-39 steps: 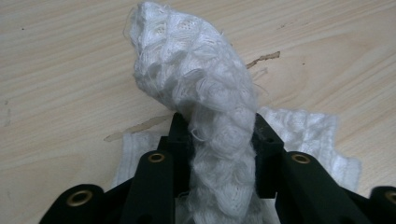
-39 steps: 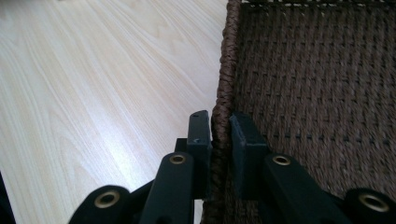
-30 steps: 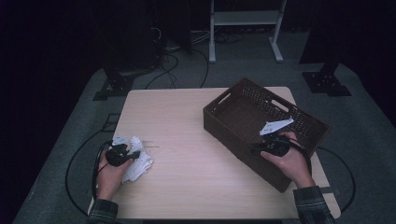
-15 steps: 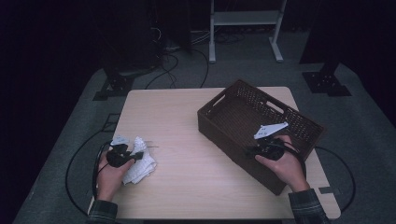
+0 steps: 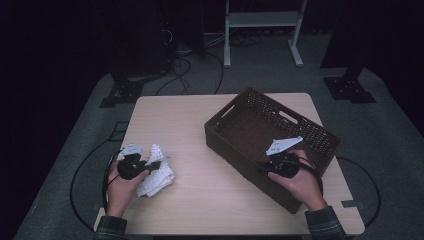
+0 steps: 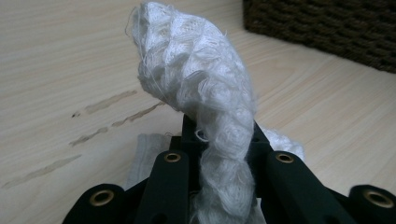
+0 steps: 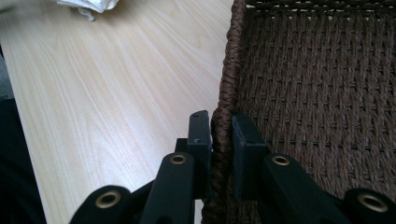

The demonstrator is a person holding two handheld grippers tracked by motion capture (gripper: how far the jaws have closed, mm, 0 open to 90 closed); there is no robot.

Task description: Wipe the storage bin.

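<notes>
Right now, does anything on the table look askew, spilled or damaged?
The basket sits skewed to the table edges, with a corner near the right edge. Faint dark streaks mark the wood beside the cloth. Nothing looks broken.

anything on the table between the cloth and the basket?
Nothing visible. The left gripper holds the cloth; bare table runs from it to the basket, whose near rim the right gripper grips. Inside looks empty.

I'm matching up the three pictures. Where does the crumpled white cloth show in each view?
High view: crumpled white cloth lower left on the table, in the left gripper.
Left gripper view: centre, rising between the jaws.
Right gripper view: top left corner.
Shared landmark: dark brown woven basket.
</notes>
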